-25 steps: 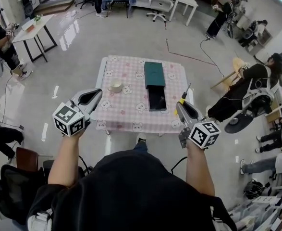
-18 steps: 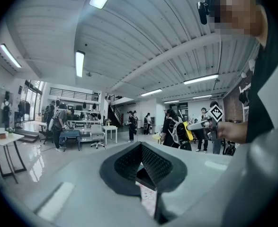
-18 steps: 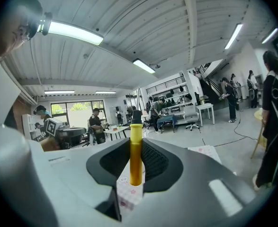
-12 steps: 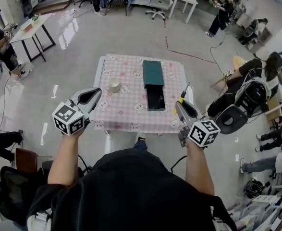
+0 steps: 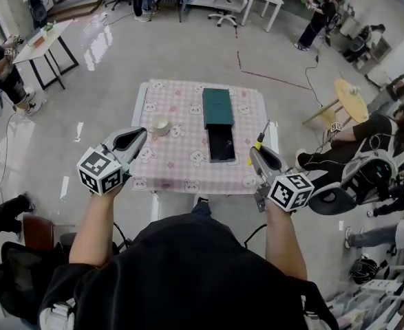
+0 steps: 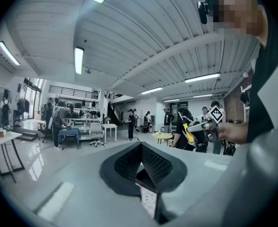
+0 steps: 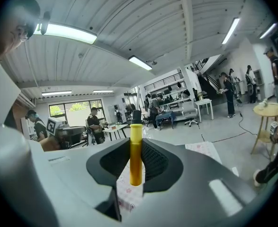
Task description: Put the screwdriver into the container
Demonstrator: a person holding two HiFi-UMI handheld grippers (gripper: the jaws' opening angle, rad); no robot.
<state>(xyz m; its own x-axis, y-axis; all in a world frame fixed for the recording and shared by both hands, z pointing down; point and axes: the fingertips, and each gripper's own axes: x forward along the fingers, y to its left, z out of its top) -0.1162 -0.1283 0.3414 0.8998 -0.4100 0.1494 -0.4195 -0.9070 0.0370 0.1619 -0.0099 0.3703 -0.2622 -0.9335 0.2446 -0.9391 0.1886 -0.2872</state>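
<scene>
Little has shifted. Right gripper point(image 5: 257, 151) still pinches the screwdriver point(image 7: 136, 155); left gripper point(image 5: 130, 140) stays pressed together, empty. Container point(image 5: 221, 143) remains unfilled.

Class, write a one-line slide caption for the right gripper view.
Right gripper shut on the yellow-handled screwdriver, with the pink patterned tablecloth below.

The square table's cloth point(image 5: 181, 165) is checked in pink and white, scattered with small white cartoon animal faces. On it, the flat rectangular box point(image 5: 217, 107) is dark green, and the open rectangular container point(image 5: 221, 143) touching it is black. The small round cup point(image 5: 162, 124) is cream. The slim screwdriver point(image 7: 136, 155) has a yellow handle with a black collar. The left gripper point(image 5: 129, 140) and right gripper point(image 5: 260, 158) are grey with black pads (finely cross-hatched); their cubes are white with black square markers. The person's top point(image 5: 188, 273) is black.
</scene>
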